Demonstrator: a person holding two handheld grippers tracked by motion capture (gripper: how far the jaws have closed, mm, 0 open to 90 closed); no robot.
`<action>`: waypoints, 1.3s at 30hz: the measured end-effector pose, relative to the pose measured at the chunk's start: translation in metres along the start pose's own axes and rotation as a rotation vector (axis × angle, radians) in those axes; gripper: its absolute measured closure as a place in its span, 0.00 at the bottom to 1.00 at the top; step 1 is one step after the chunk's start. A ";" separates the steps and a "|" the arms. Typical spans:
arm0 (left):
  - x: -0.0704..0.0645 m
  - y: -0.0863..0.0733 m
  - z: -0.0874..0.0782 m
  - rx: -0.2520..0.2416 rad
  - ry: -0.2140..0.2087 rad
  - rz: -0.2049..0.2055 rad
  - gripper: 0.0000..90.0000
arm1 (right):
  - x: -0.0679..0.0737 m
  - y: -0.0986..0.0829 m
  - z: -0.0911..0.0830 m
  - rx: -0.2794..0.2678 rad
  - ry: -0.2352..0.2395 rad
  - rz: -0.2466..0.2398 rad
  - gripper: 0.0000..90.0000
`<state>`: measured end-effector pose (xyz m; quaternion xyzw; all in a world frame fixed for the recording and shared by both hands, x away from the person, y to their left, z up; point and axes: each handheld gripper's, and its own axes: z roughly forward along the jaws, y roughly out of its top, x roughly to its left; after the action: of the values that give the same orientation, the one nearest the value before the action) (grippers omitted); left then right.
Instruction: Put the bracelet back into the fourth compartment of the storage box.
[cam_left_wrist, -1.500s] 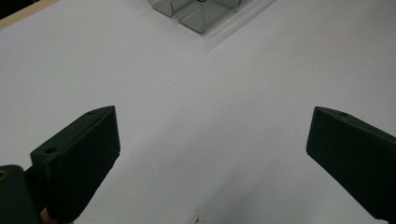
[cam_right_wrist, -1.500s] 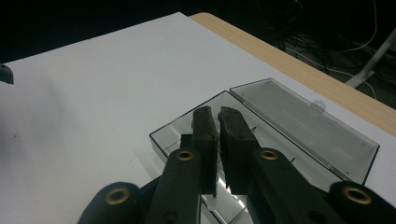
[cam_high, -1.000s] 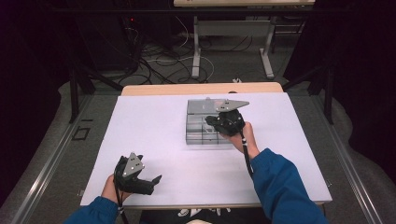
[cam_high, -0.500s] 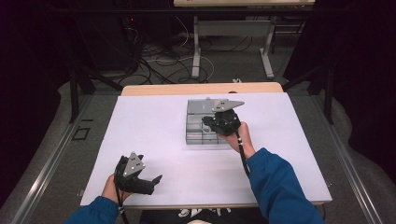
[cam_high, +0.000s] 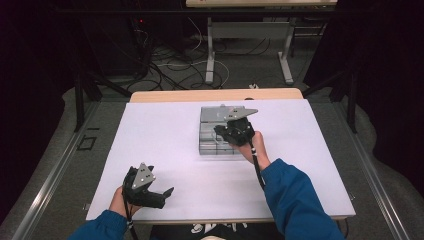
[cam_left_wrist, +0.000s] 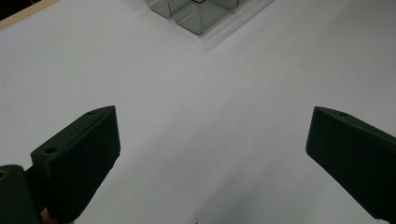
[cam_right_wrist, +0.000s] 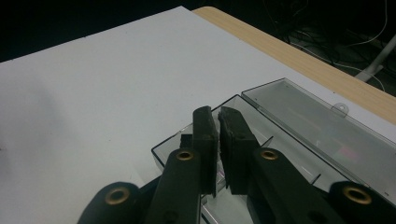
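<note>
High view: clear grey plastic box with open lid (cam_high: 218, 131) sits on white surface (cam_high: 165, 140), a bit right of middle, toward far side. My right gripper (cam_high: 235, 131) hangs over box, tilted down. Right gripper view: jaws almost pressed together, thin gap, nothing between them that I can see; tips over box compartments (cam_right_wrist: 299, 163), lid (cam_right_wrist: 322, 126) lying flat behind. My left gripper (cam_high: 146, 186) near front edge, well apart from box. Left gripper view: jaws spread wide, only bare white surface (cam_left_wrist: 210, 116) between them, box corner (cam_left_wrist: 196, 14) far ahead.
</note>
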<state>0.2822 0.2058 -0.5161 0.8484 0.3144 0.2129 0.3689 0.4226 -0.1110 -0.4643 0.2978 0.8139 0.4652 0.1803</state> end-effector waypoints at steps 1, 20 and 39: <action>0.000 0.000 0.000 -0.001 0.002 0.000 0.03 | 0.000 0.000 0.000 0.001 0.000 0.001 0.95; -0.002 0.000 0.001 0.002 -0.004 -0.006 0.03 | 0.006 -0.001 0.016 0.025 0.007 -0.001 0.95; -0.002 0.000 0.002 -0.005 -0.001 -0.010 0.03 | 0.011 -0.005 0.030 0.074 0.015 -0.004 0.95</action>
<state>0.2818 0.2036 -0.5172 0.8460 0.3179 0.2113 0.3722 0.4301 -0.0862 -0.4836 0.2992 0.8325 0.4364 0.1642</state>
